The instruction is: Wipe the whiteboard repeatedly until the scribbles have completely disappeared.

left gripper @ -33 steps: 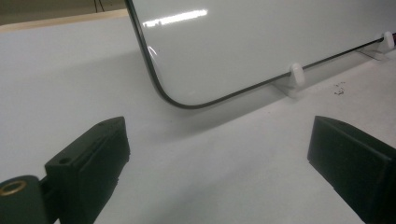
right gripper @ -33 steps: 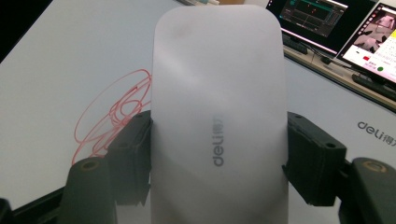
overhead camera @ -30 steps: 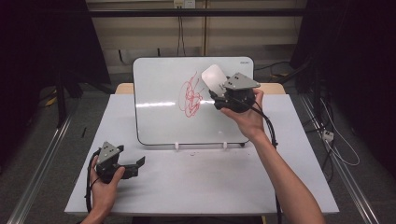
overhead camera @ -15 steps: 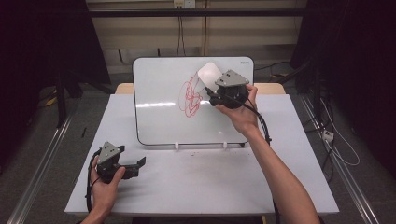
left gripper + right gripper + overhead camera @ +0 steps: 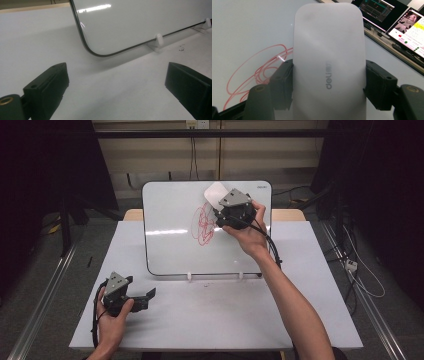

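So, from the high view we can see the right gripper up over the whiteboard, its jaws pinching a white eraser that pokes out past the jaw tips toward the board's top edge. The red scribble sits just beside that gripper, on its lower left side, and the person's right hand wraps the gripper body from behind. The left gripper rests low on the white table, well apart from the eraser, with the board's bottom edge ahead of its jaws and nothing between them. Over in the left gripper view we get its two black jaws spread wide over bare table, and the whiteboard's rounded corner is straight ahead of them, propped on little white clips. In the right gripper view the eraser stands right between the jaws, both pads pressed against its sides, grey "deli" lettering facing us. The red scribble lies on the board behind the one jaw, and some lit monitors glow past the other one.
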Demonstrator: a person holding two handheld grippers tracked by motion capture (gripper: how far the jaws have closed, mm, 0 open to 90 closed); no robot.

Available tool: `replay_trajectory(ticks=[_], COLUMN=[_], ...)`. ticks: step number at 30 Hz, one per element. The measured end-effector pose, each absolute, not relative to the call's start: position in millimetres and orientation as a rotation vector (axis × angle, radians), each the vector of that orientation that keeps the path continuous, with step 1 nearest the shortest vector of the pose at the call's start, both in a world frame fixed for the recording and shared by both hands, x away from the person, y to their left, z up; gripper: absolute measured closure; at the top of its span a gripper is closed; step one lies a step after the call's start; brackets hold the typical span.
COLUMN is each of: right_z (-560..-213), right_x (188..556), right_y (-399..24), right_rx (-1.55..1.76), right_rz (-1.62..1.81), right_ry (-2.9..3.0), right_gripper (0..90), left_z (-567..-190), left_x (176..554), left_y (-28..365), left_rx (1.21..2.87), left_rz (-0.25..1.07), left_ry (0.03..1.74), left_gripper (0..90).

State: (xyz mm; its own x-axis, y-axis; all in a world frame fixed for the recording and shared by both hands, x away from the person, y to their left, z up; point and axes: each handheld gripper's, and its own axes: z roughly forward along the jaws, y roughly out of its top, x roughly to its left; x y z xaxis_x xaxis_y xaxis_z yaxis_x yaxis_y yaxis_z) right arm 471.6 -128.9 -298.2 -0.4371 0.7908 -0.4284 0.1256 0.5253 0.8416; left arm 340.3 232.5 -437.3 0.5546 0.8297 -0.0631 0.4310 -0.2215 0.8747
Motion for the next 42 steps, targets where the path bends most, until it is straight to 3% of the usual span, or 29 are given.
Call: replay_trajectory(ticks=[22,42], right_z=[-300.6,-309.0], right_x=[490.5,485.0], right_y=[-113.0,-104.2], right_rx=[0.754,0.732], right_rz=[0.848,0.813], right_ry=[1.899,1.915], right_gripper=[31.7,31.7], left_z=[-436.3,-435.6], left_x=[339.6,338.6], left_y=[236.3,233.1], left_rx=[1.843,1.853], left_rz=[0.526,0.531], left_ry=[1.032,1.018], left_gripper=[4.9,4.9])
